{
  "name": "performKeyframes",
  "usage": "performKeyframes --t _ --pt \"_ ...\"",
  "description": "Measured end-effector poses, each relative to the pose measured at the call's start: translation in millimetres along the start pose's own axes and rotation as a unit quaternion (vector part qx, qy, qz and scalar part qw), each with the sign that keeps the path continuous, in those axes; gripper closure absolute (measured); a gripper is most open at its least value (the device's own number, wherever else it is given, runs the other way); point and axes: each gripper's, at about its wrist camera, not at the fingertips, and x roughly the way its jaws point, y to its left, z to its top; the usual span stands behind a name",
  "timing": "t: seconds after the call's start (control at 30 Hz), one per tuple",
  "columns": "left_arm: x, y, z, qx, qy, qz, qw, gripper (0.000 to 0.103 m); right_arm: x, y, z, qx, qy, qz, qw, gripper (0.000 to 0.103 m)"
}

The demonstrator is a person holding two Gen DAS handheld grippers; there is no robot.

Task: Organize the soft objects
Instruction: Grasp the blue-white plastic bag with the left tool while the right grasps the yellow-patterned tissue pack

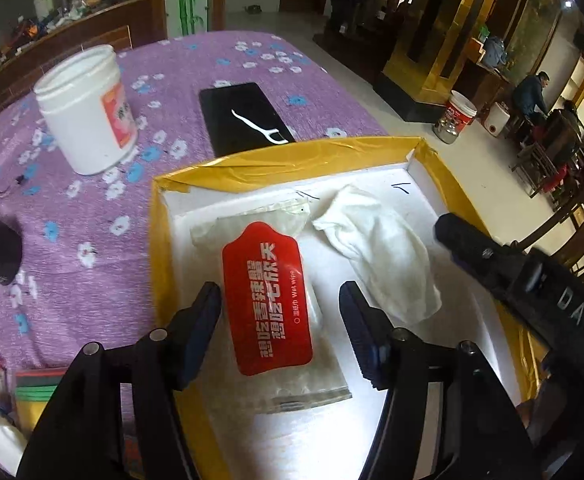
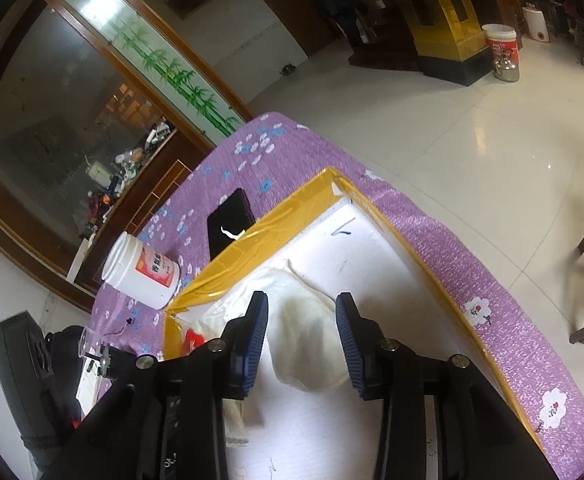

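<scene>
Lying inside tray (image 1: 196, 178) edges: wipe packet (image 1: 270, 300), cloth (image 1: 375, 256).

our right tongs (image 2: 301, 344) hang parted above a crumpled white cloth (image 2: 305, 336) in the yellow-taped tray (image 2: 375, 216). behind it on our purple flowered bench (image 2: 443, 240) sit a white jar (image 2: 144, 272) and a black phone (image 2: 228, 222).
</scene>
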Motion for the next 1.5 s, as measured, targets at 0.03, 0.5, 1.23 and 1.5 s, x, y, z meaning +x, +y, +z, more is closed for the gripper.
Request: performKeyframes --t 0.03,0.5,1.23,1.5 --pt "-2.9 3.0 -1.1 0.002 -0.004 0.006 1.0 0.043 -1.4 0.6 0.2 -0.001 -0.003 0.0 1.0 0.064" --pt "-43.8 86.1 -35.8 -0.021 -0.074 -0.002 0.9971 0.043 -20.5 12.3 0.5 -0.042 -0.051 -0.003 0.998 0.064" --pt "-140.0 172.1 -142.3 -0.085 -0.128 -0.051 0.9868 0.043 -63.2 75.1 -63.0 -0.175 -0.037 0.078 0.981 0.049" --pt "-134.3 203.0 -192.5 -0.128 -0.091 -0.069 0.9852 0.042 -81.3 116.4 -142.1 -0.269 0.024 0.117 0.956 0.045"
